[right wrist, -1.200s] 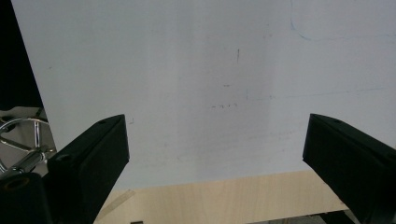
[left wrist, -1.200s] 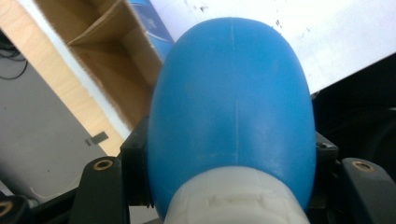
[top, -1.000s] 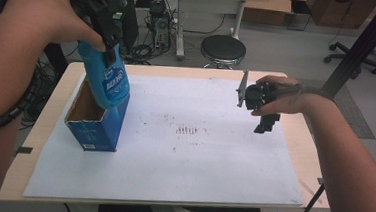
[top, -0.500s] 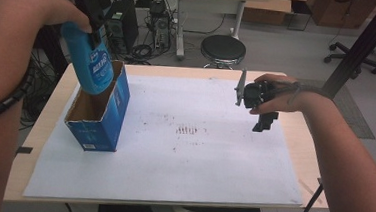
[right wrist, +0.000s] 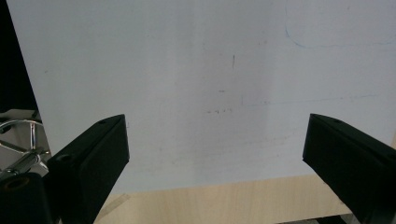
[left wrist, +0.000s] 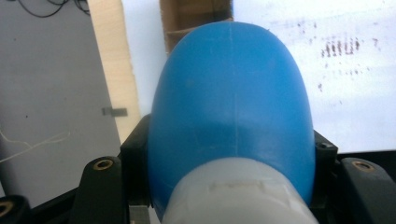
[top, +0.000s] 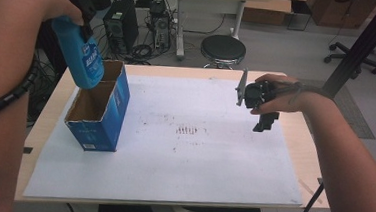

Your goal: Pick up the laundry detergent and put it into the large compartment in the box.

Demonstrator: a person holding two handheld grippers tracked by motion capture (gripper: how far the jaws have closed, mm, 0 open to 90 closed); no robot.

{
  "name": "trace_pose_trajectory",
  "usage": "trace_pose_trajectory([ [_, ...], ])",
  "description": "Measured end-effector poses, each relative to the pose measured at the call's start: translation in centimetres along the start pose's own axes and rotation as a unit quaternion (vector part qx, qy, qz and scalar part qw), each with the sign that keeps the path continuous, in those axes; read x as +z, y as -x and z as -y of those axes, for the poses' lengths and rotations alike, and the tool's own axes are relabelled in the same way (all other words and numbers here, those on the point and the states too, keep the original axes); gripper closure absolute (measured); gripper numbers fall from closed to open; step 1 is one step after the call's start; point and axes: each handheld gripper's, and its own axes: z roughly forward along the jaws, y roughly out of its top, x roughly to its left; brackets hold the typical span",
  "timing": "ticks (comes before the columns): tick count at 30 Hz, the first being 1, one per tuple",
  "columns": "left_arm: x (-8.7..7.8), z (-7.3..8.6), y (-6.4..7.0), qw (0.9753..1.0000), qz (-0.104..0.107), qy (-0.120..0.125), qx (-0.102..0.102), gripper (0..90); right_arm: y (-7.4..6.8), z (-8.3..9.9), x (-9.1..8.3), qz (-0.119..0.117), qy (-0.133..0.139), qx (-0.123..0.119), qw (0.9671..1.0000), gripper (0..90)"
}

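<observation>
Lifted bottle clamped in left tongs above box.

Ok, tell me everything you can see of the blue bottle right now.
The blue bottle looks like smooth plastic, with a rounded body, a seam line down the middle and a white cap end sitting nearest the camera in the left gripper view. A label with white lettering shows on its side. The left claw is clamped on it near the cap end, jaws on either side. It hangs tilted, base down, above the open blue cardboard box at the table's left side, clear of the box rim.
</observation>
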Motion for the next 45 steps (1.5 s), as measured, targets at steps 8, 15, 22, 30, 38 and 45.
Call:
trace_pose_trajectory([
  [8,1.0,-0.2,-0.9,0.9998,-0.003,-0.001,-0.02,38.3,-0.1,-0.4,0.2,-0.001,0.002,-0.003,1.0,6.9],
  [15,2.8,-0.4,-1.2,0.9996,-0.008,-0.011,-0.025,38.2,-0.1,-0.5,0.2,-0.001,0.004,-0.004,1.0,6.9],
  [22,5.1,-0.5,-1.5,0.9994,0.003,-0.02,-0.03,38.2,-0.2,-0.4,0.1,0.0,0.005,-0.004,1.0,6.9],
  [30,7.6,-0.7,-1.5,0.9991,-0.004,-0.027,-0.032,38.2,-0.3,-0.3,0.1,0.001,0.006,-0.005,1.0,6.9],
  [38,10.1,-0.5,-1.9,0.999,0.017,-0.026,-0.031,38.2,-0.2,-0.2,0.2,0.0,0.007,-0.004,1.0,6.9],
  [45,11.7,-0.4,-1.4,0.9991,0.013,-0.028,-0.028,38.2,-0.3,-0.3,0.3,0.0,0.01,-0.005,0.9999,6.9],
])
